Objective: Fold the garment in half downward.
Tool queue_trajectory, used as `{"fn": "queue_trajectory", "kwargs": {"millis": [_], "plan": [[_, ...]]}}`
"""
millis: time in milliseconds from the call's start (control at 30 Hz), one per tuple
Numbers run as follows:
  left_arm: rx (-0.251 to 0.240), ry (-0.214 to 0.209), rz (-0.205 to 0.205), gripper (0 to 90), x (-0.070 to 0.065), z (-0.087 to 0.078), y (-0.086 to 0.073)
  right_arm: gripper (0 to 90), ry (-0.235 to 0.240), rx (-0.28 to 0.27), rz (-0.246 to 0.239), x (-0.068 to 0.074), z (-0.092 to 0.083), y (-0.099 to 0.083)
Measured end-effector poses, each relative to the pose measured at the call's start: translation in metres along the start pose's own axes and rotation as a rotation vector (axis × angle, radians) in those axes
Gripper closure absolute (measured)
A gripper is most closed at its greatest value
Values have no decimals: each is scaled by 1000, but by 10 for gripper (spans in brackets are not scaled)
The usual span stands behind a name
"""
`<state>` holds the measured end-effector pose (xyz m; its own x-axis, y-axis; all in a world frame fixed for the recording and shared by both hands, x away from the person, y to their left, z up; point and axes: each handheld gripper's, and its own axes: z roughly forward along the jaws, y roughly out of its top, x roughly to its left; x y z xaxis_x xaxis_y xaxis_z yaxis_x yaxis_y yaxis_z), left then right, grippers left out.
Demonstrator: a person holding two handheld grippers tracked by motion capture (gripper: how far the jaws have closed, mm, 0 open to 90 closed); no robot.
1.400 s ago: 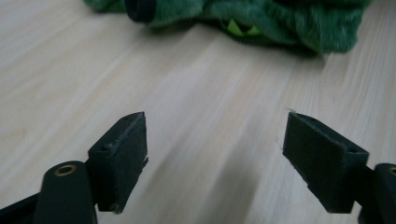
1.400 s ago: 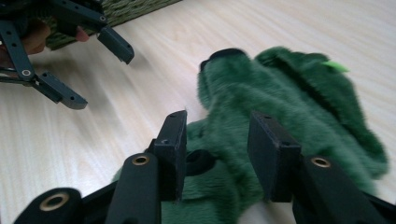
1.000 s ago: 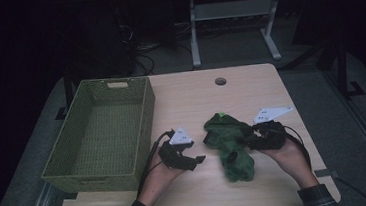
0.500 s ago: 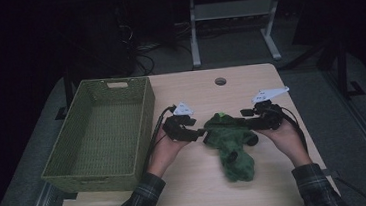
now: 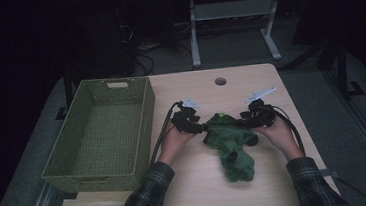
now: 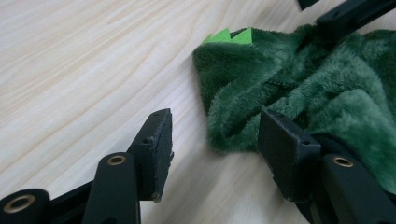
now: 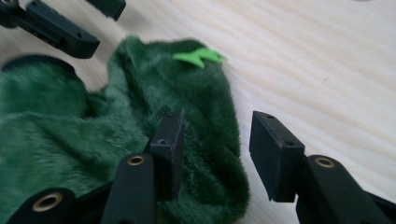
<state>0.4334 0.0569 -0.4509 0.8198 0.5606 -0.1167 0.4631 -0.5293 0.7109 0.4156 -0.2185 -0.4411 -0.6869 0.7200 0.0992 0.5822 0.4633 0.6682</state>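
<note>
A dark green plush fleece garment, fuzzy and deep in tone, carries bright lime-green felt spikes along one edge, set against a pale blond wooden tabletop streaked with fine tan grain. Beside it stands an olive-green woven rectangular basket with a tight plaited pattern, while the matte black left gripper and matte black right gripper show brass-coloured rivets, and the sleeves are dark plaid

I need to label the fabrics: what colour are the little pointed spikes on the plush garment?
Bright lime green spikes on the darker green plush garment; clearest in the left gripper view.
</note>
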Motion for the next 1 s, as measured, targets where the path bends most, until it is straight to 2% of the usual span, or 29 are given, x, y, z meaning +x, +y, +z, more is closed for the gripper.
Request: {"fn": "queue_trajectory", "kwargs": {"millis": [133, 233, 267, 300, 467, 633, 767, 833, 867, 933, 1000], "plan": [[-6, -4, 0, 444, -2, 4, 1, 544, -14, 47, -14, -1, 14, -3], [1, -6, 2, 445, -4, 10, 0, 614, -36, 78, -17, -3, 20, -6], [1, -6, 2, 445, -4, 10, 0, 614, -36, 78, -17, -3, 20, -6], [10, -7, 6, 445, -4, 12, 0, 672, -42, 81, -12, -4, 21, -7], [7, -14, -7, 446, -4, 17, -1, 813, -46, 69, 39, -12, 18, -11], [19, -30, 10, 453, -8, 23, -1, 823, -42, 40, 72, -15, 16, -16], [17, -27, 15, 562, -11, 25, 0, 855, -47, 46, 59, -12, 16, -16], [21, -25, 24, 667, -11, 26, 1, 865, -48, 45, 52, -12, 16, -16], [43, -24, 41, 707, -11, 25, 2, 868, -46, 46, 54, -11, 16, -16], [45, -32, 33, 800, -12, 26, 2, 871, -42, 46, 56, -12, 16, -16], [46, -31, 38, 846, -12, 25, 3, 874, -38, 43, 64, -13, 15, -16]]}}
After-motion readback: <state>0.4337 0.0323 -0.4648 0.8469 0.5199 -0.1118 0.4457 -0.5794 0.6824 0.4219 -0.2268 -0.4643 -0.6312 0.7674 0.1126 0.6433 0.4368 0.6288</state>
